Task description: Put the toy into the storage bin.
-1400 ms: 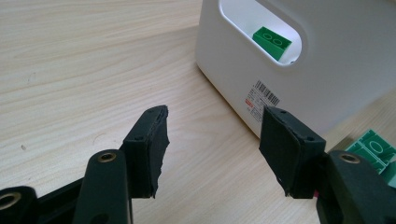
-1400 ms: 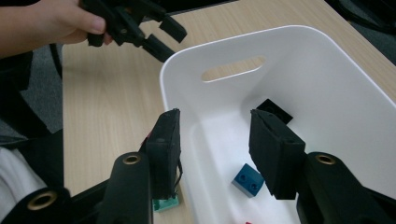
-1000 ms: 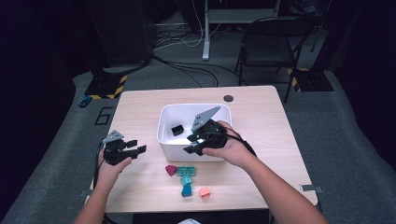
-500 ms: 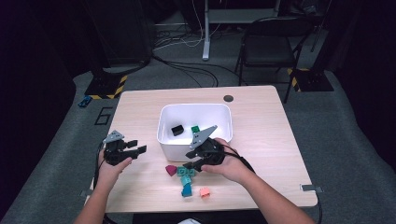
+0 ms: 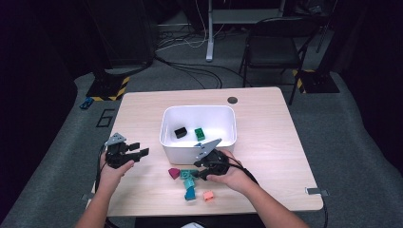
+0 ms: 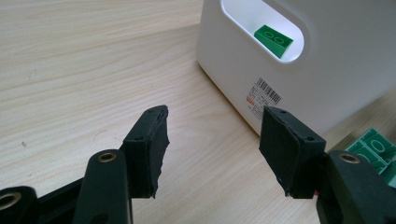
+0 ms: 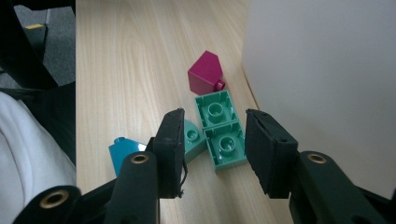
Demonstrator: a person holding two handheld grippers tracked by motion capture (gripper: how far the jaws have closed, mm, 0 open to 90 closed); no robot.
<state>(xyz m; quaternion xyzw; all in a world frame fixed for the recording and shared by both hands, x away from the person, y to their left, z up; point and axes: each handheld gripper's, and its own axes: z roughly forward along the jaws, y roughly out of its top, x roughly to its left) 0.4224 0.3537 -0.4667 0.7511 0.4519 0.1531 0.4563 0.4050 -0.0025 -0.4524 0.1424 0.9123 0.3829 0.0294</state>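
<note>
The right gripper [image 5: 202,175] hangs low over the front of the tabletop [image 5: 266,156], just in front of the white bin [image 5: 198,127], with its jaws released and set to either side of a light green brick [image 7: 219,129] that lies flat with its hollow underside up. In the right gripper view that brick sits close against the bin's wall, so there is little room on that side, while bare wood opens up on the other. A magenta block [image 7: 205,73] lies just beyond the green brick, a teal rounded piece [image 7: 192,136] touches its side, and a blue block [image 7: 120,150] lies next to that one. An orange block [image 5: 207,195] rests nearer the front edge. The left gripper [image 5: 134,153] is held well apart, over open wood near the left edge, jaws spread with nothing between them. Inside the bin lie 2 pieces: a black block [image 5: 180,132] and a green brick [image 5: 199,134], apart from each other.
</note>
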